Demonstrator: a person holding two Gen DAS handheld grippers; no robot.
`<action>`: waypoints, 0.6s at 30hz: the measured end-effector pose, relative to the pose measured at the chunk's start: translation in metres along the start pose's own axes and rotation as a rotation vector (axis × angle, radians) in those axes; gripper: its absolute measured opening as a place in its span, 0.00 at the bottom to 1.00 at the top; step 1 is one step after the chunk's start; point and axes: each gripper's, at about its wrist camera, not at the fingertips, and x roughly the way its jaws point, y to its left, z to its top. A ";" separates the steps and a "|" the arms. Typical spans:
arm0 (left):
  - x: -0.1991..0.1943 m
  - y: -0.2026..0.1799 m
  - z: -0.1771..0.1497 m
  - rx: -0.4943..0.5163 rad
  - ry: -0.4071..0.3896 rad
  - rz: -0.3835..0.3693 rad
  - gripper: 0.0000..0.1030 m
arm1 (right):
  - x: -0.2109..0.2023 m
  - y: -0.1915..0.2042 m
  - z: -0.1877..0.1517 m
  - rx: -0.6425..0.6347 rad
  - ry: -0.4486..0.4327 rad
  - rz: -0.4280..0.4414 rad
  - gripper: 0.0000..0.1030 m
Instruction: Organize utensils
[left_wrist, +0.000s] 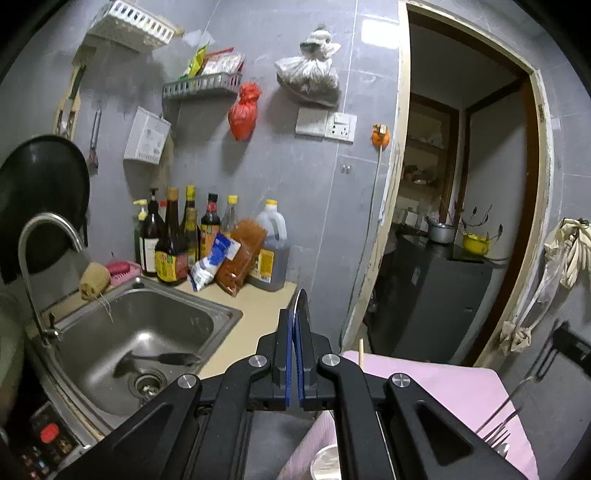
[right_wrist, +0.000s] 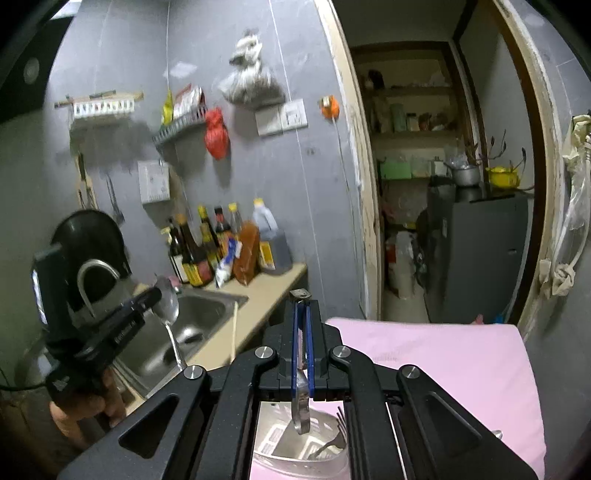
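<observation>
My left gripper (left_wrist: 295, 314) is shut on a metal spoon (left_wrist: 300, 301), seen edge-on between the blue pads. The right wrist view shows this spoon (right_wrist: 167, 301) bowl up and handle hanging down, over the sink's near edge. My right gripper (right_wrist: 302, 302) is shut on a flat metal utensil (right_wrist: 301, 406). Its handle hangs down over a white utensil holder (right_wrist: 280, 439) that has a fork (right_wrist: 332, 445) in it. The holder stands on a pink cloth (right_wrist: 443, 362). A wooden chopstick (right_wrist: 233, 332) sticks up by the counter edge.
A steel sink (left_wrist: 147, 325) with a curved tap (left_wrist: 44, 236) lies to the left, and a dark utensil lies in its basin. Sauce bottles and packets (left_wrist: 207, 243) crowd the counter's back corner. An open doorway (left_wrist: 461, 221) is on the right. A person's hand (right_wrist: 85, 406) holds the left gripper.
</observation>
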 end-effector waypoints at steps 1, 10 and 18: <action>0.003 0.000 -0.003 -0.002 0.003 0.001 0.02 | 0.005 0.002 -0.003 -0.004 0.013 -0.006 0.04; 0.012 -0.010 -0.016 0.067 -0.023 0.029 0.02 | 0.031 0.001 -0.022 0.007 0.094 -0.032 0.04; 0.013 -0.023 -0.024 0.119 -0.004 -0.004 0.03 | 0.035 -0.006 -0.028 0.024 0.127 -0.031 0.04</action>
